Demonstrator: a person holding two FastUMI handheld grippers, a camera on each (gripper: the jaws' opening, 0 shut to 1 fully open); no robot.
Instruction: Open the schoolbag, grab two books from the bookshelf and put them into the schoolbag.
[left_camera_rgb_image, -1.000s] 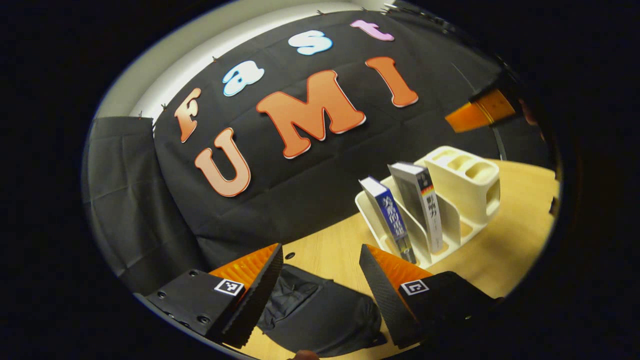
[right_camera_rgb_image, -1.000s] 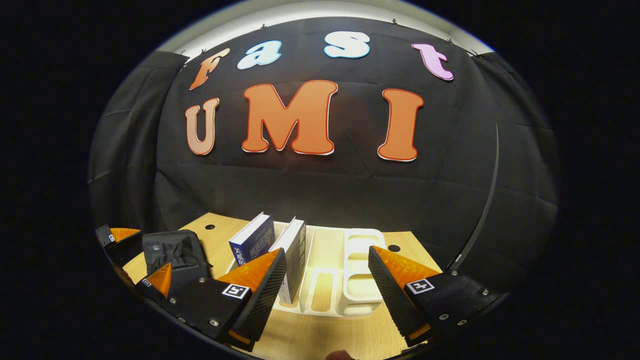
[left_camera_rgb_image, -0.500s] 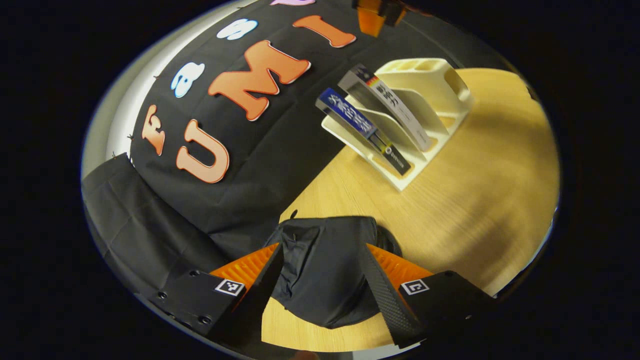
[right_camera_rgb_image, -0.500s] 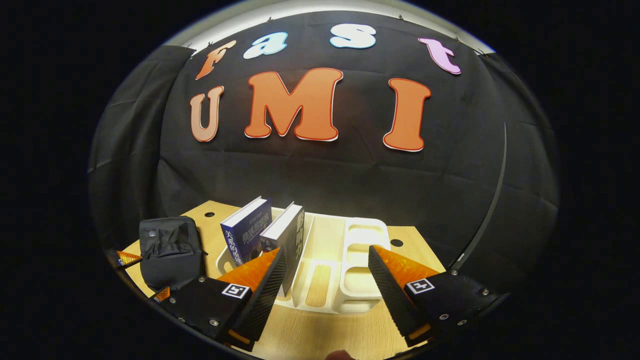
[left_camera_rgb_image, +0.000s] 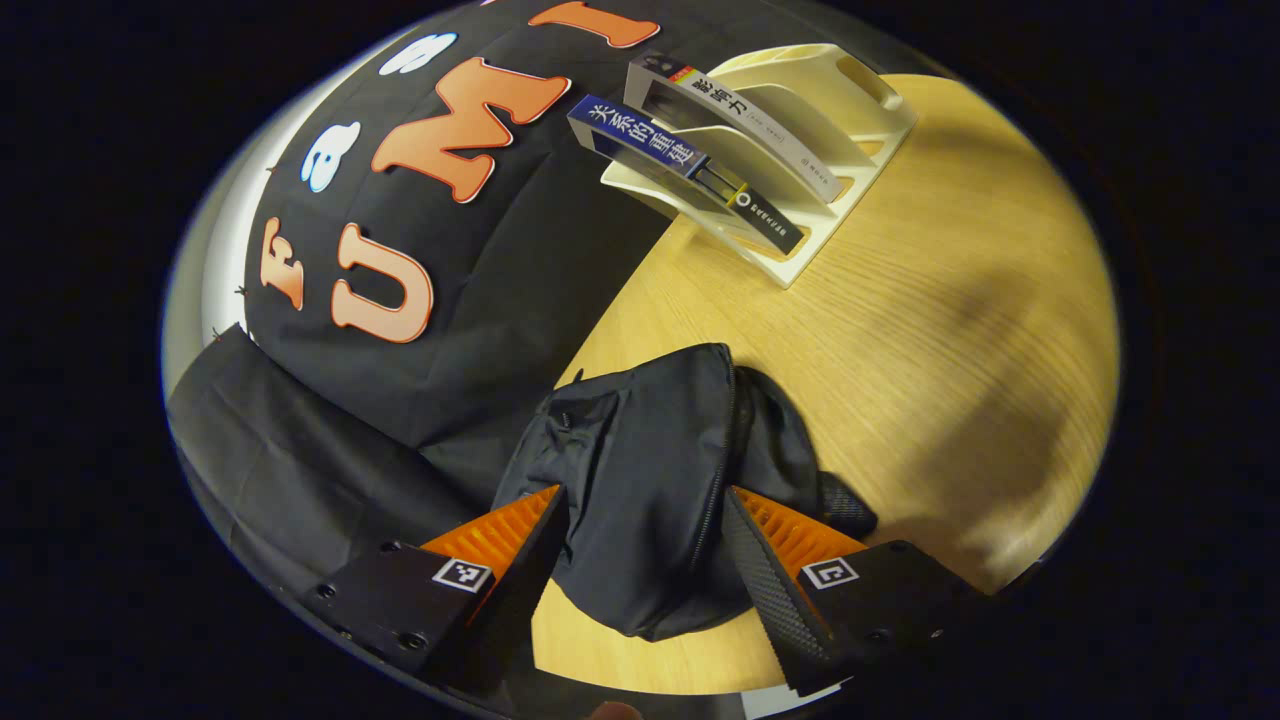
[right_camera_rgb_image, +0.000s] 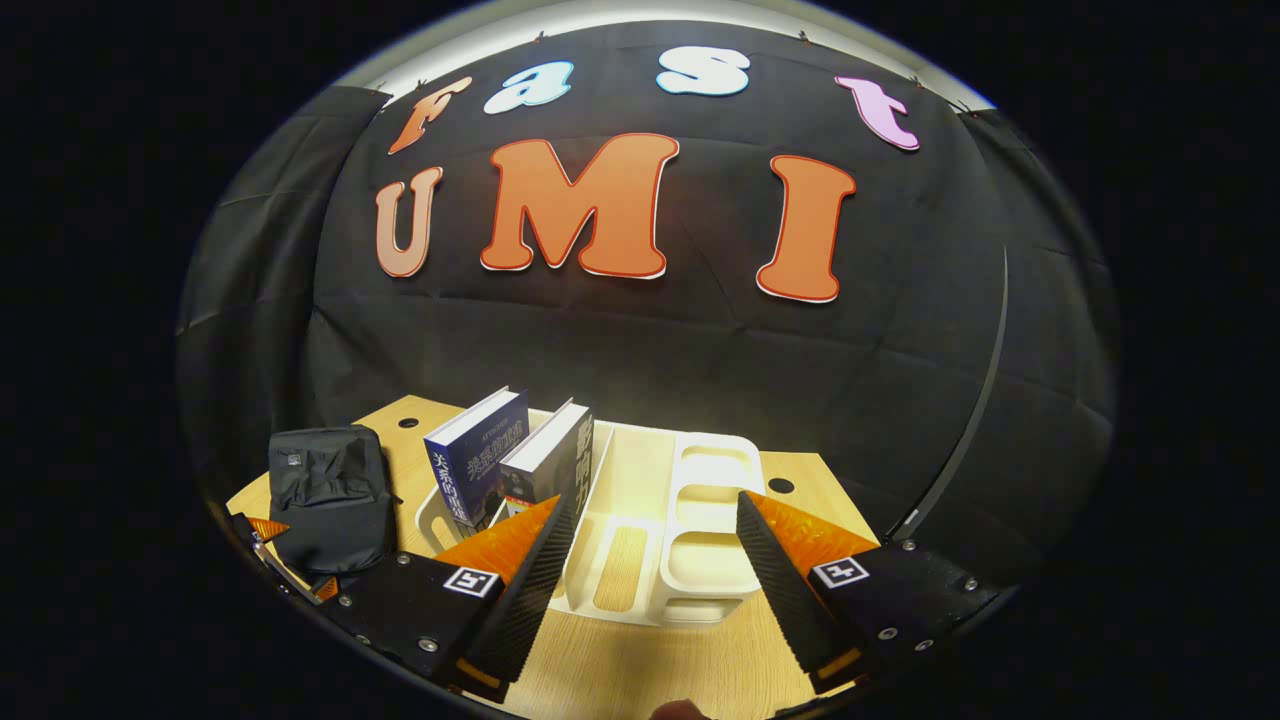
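- Your left hand-held gripper (left_camera_rgb_image: 640, 560) hangs over the schoolbag (left_camera_rgb_image: 650, 490) with its fingers spread apart; the bag's near end lies in the gap between them, and you cannot tell from this view whether either pad touches the cloth.
- The schoolbag lies flat on the table (left_camera_rgb_image: 950, 330) at the left end, close to the black cloth wall on its far side. Its zip runs lengthwise along the top and looks closed.
- In the right gripper view the schoolbag (right_camera_rgb_image: 325, 495) sits near the table's left edge, with a strip of bare wood between it and the bookshelf.
- The white bookshelf (left_camera_rgb_image: 800, 130) stands well to the right of the bag, toward the far edge of the table. A broad stretch of bare wood lies on its near side and to its right.
- The blue book (right_camera_rgb_image: 478, 455) stands in the leftmost slot, leaning left. The grey book (right_camera_rgb_image: 550, 465) is in the next slot, just beside it.
- The bookshelf's slots (right_camera_rgb_image: 700, 520) to the right of the books hold nothing.
- Your right hand-held gripper (right_camera_rgb_image: 650, 570) is held wide apart in front of the bookshelf, gripping nothing, above the near strip of table.
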